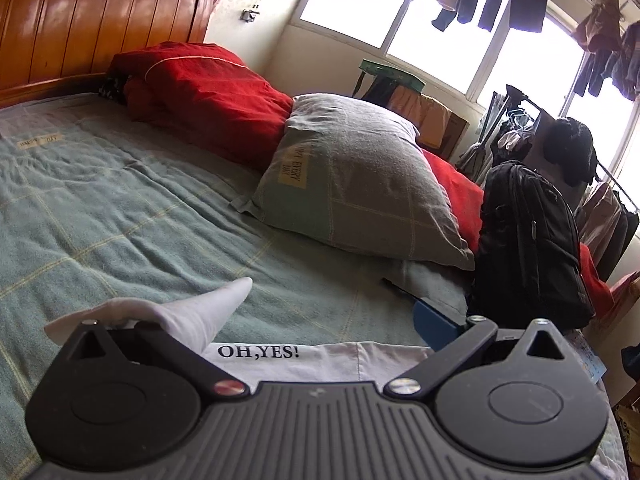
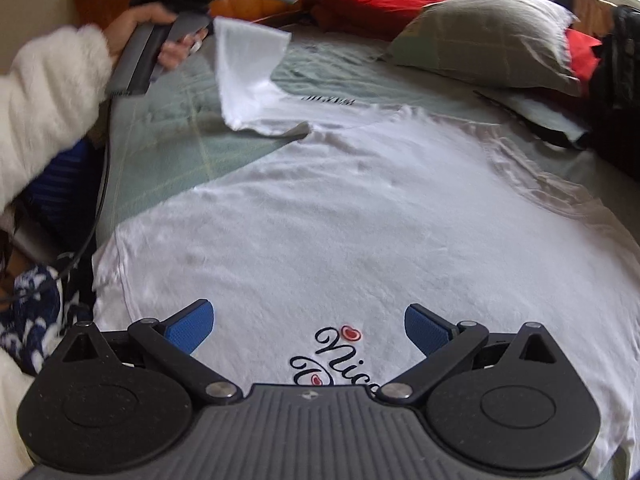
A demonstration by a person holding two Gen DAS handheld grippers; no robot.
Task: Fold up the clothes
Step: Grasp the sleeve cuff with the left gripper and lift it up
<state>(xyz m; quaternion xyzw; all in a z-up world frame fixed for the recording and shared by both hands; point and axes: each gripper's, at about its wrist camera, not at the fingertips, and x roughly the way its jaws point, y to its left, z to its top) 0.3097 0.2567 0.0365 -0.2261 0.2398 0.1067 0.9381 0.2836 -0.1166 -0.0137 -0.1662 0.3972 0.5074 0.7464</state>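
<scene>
You have one white T-shirt [image 2: 360, 208] spread on one bed [image 1: 120, 216]. You hold two grippers: the left gripper [image 2: 224, 4] and the right gripper [image 2: 308, 328]. There is one grey pillow [image 1: 360, 176], one red quilt [image 1: 208, 96] and one black backpack [image 1: 528, 240].

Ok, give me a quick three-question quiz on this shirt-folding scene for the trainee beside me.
1. True or false: the right hand-held gripper is shut on the white T-shirt.
2. The quilt behind the grey pillow is: A blue, B red, C yellow?
3. Which hand-held gripper has the shirt's sleeve draped over a finger?
Key: 1 false, it is open above the print; 2 B; 3 the left hand-held gripper.
</scene>
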